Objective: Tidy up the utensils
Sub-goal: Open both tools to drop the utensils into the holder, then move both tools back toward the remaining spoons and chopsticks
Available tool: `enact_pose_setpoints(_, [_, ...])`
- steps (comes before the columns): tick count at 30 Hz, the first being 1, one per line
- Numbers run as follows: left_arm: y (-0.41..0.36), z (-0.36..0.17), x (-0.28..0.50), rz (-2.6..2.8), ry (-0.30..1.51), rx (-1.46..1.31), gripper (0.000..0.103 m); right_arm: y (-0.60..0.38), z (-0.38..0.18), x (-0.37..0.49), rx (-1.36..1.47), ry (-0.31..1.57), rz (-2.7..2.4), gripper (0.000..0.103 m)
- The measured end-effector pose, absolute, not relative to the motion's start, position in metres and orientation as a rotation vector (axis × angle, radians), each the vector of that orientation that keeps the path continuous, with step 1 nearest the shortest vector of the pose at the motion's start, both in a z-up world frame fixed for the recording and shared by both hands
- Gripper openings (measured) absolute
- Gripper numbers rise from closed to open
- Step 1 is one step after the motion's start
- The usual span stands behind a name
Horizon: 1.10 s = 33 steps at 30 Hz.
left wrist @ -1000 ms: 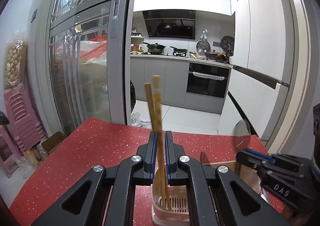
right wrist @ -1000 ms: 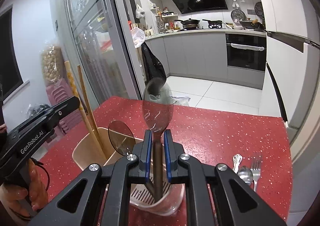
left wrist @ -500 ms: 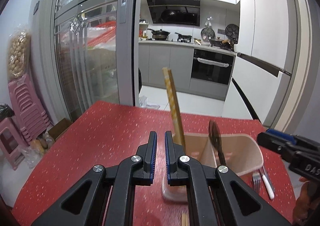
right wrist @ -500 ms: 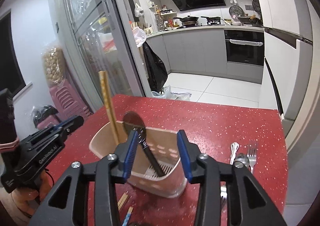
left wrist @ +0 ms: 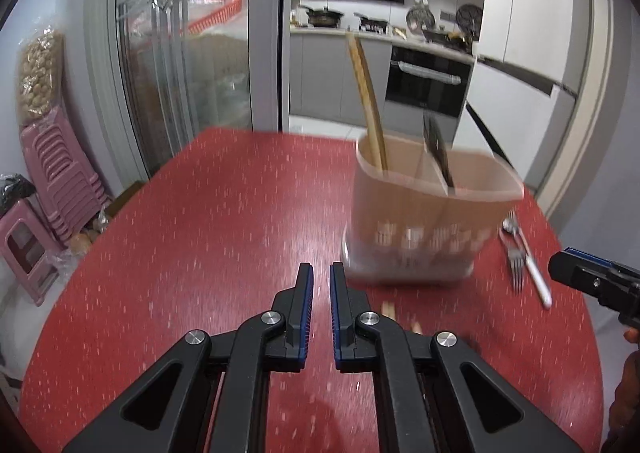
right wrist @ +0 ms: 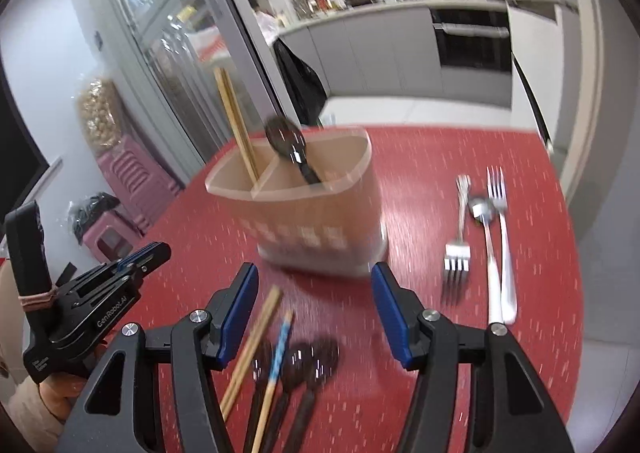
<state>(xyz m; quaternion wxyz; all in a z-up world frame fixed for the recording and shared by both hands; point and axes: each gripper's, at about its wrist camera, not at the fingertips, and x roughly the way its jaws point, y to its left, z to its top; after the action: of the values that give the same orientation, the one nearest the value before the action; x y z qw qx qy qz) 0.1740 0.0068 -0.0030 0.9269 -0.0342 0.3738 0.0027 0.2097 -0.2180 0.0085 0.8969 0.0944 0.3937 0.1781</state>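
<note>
Grippers backed off the holder point(right wrist: 312, 209): right gripper point(right wrist: 314, 305) jaws wide, empty; left gripper point(left wrist: 320, 293) jaws nearly closed, chopsticks point(right wrist: 236, 125) released.

Both wrist cameras look forward over the red table point(left wrist: 224, 213) toward the kitchen, sharing the nearby utensil holder point(right wrist: 316, 209) between them.

Utensil holder point(right wrist: 320, 221) mid-table, forks point(right wrist: 476, 237) right, chopsticks point(right wrist: 256, 341) front, left tabletop point(left wrist: 200, 233) bare
</note>
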Motion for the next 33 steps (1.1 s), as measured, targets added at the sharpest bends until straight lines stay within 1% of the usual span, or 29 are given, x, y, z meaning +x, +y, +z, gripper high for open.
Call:
enact_pose_setpoints(2, [0.008,-0.012,0.166,-0.002,0.796,-0.069,0.031,-0.222,-0.001,0.203,0.223,0.853,0.356,0.068])
enact_pose_setpoints(3, [0.008,-0.017,0.161,-0.005,0.814,-0.069,0.031,-0.224,-0.007,0.2,0.239,0.876,0.347,0.075])
enact_pose_setpoints(6, [0.011,-0.028,0.152,-0.009,0.85,-0.079,0.031,-0.228,-0.018,0.191,0.258,0.909,0.328,0.076])
enact_pose_setpoints(7, [0.012,-0.032,0.149,-0.009,0.862,-0.083,0.037,-0.227,-0.021,0.189,0.255,0.921,0.321,0.077])
enact_pose_setpoints(8, [0.014,-0.036,0.146,-0.009,0.87,-0.087,0.054,-0.227,-0.024,0.187,0.251,0.931,0.317,0.077])
enact_pose_setpoints(9, [0.015,-0.04,0.142,-0.001,0.887,-0.094,0.103,-0.226,-0.027,0.185,0.247,0.945,0.315,0.082])
enact_pose_setpoints(11, [0.019,-0.045,0.138,0.027,0.88,-0.101,0.103,-0.225,-0.034,0.18,0.241,0.97,0.309,0.082])
enact_pose_setpoints(22, [0.016,-0.084,0.136,0.016,0.984,-0.06,0.103,-0.213,-0.063,0.168,0.207,1.079,0.262,0.082])
enact_pose_setpoints(33, [0.009,-0.1,0.149,-0.047,1.066,-0.047,0.103,-0.197,-0.077,0.176,0.164,1.155,0.234,0.082])
